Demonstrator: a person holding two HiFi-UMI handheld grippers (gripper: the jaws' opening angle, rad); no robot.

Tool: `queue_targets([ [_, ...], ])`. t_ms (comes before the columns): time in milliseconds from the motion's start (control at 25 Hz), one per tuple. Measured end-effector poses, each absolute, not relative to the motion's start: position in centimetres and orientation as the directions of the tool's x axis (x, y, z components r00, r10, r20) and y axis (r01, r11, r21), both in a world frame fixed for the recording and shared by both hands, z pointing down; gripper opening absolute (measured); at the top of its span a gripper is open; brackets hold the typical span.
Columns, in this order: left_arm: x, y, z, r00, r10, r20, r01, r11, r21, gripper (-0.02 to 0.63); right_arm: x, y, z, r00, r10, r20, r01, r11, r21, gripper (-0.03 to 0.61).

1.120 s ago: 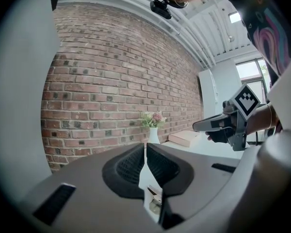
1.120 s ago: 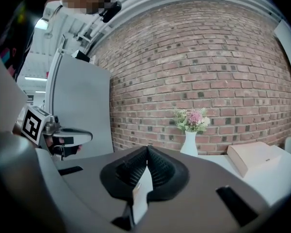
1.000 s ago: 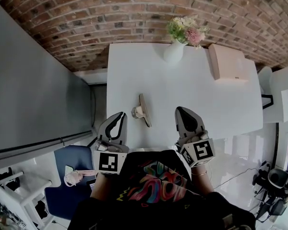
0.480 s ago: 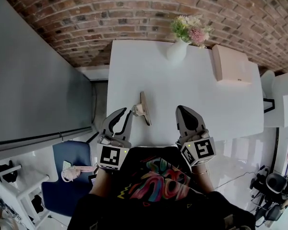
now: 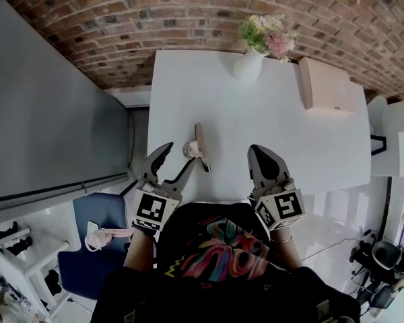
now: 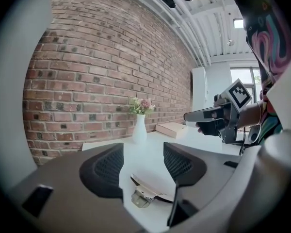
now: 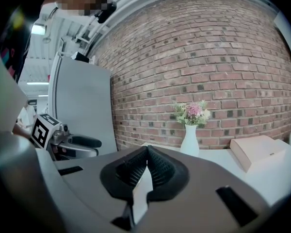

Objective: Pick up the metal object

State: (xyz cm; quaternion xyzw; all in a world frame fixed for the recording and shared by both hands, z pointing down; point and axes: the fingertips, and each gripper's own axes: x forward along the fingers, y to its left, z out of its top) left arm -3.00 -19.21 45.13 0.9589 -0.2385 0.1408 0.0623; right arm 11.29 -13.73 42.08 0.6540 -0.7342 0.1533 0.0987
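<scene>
The metal object (image 5: 198, 149), a flat strip with a small knob-like fitting on its left side, lies on the white table (image 5: 256, 113) near the front left. In the left gripper view the metal object (image 6: 145, 193) lies just beyond and between the jaws. My left gripper (image 5: 173, 161) is at the table's front edge, its jaws opening, with nothing between them. My right gripper (image 5: 266, 160) rests at the front edge to the right, jaws shut and empty; in its own view the right gripper (image 7: 146, 168) has its pads pressed together.
A white vase of flowers (image 5: 250, 59) stands at the table's far edge by the brick wall. A pale flat box (image 5: 323, 86) lies at the far right corner. A blue chair (image 5: 97, 247) stands left of the person, below the table.
My left gripper's jaws have opened from shut and moved slightly forward towards the metal object. The right gripper has stayed where it was.
</scene>
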Motion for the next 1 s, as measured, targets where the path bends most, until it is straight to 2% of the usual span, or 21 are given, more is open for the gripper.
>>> queue_targets([
  [1000, -1.8, -18.7, 54.1, 0.837, -0.289, 0.464, -0.374, -0.922, 0.1, 0.281, 11.2, -13.2, 44.9, -0.137, -0.911, 0.39, -0.988, 0.095, -0.126, 0.018],
])
